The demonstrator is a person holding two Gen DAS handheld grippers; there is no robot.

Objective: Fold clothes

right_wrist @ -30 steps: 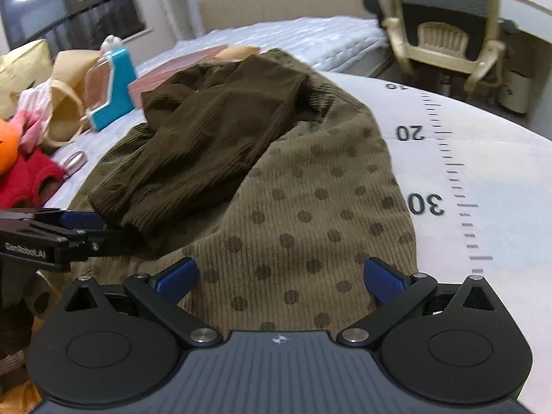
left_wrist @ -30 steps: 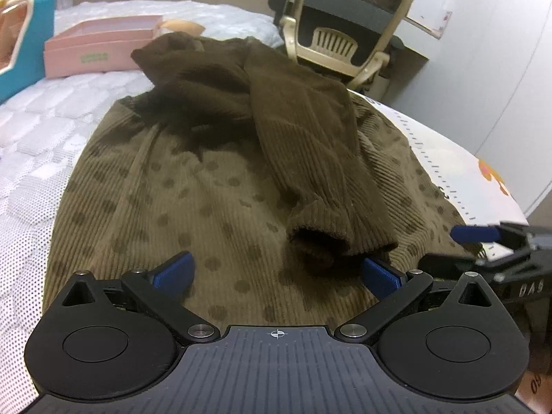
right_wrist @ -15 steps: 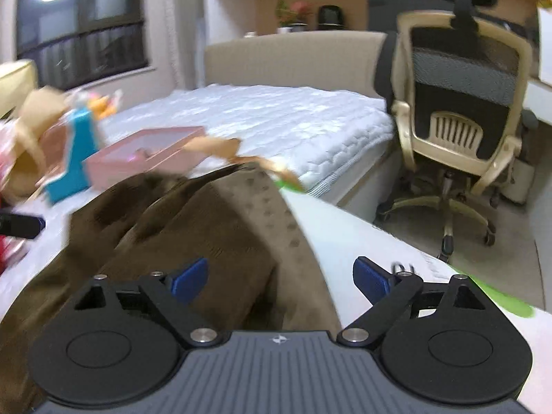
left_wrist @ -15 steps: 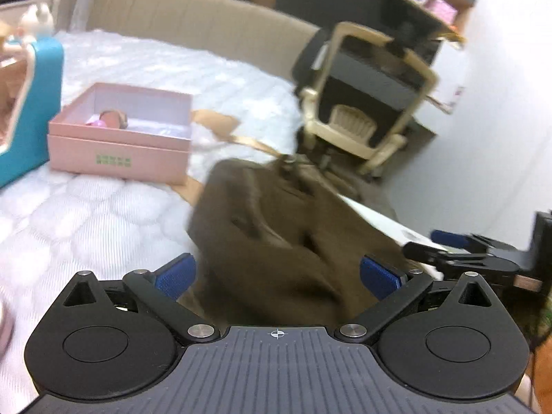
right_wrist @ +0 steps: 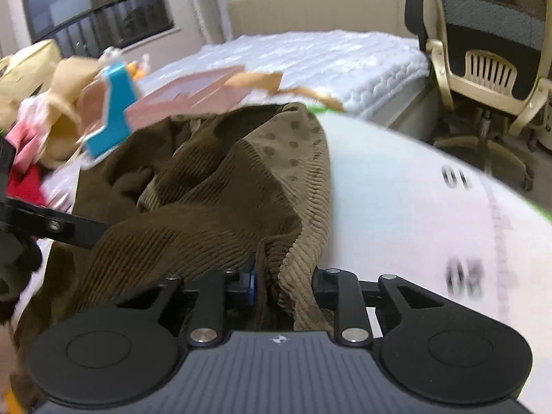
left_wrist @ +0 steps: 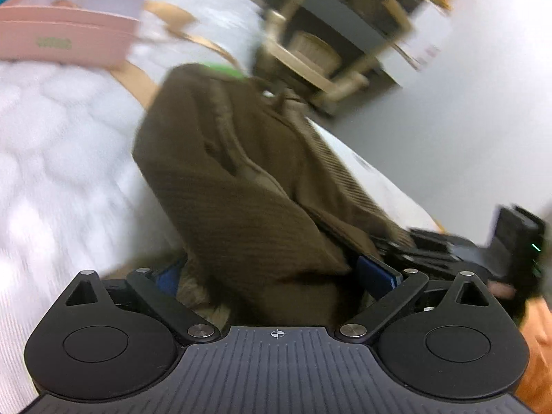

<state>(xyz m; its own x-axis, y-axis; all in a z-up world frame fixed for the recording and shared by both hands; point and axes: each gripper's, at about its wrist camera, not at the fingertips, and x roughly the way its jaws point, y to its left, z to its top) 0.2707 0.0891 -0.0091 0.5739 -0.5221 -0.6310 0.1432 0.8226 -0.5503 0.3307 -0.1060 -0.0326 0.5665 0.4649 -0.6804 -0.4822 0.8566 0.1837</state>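
Observation:
A brown corduroy garment (left_wrist: 248, 189) with a lighter dotted body lies bunched on the bed, its near edge raised. In the left wrist view my left gripper (left_wrist: 272, 276) is open, and a thick fold of the fabric fills the space between its blue pads (left_wrist: 376, 272). My right gripper (right_wrist: 284, 284) is shut on the ribbed hem of the garment (right_wrist: 224, 207), which hangs over its fingers. The left gripper's arm (right_wrist: 51, 224) shows at the left edge of the right wrist view. The right gripper (left_wrist: 448, 248) appears blurred at the right of the left wrist view.
A white mat with ruler numbers (right_wrist: 431, 207) lies under the garment, on a quilted mattress (left_wrist: 51, 172). A pink box (left_wrist: 69, 34) and a teal box (right_wrist: 114, 114) sit behind, with a pile of bags and clothes (right_wrist: 31, 103) at the left. An office chair (right_wrist: 490, 51) stands beyond the bed.
Both grippers pushed in at the garment's near hem and lifted it. The right gripper went from open to shut on the hem. The fabric has bunched toward the far end.

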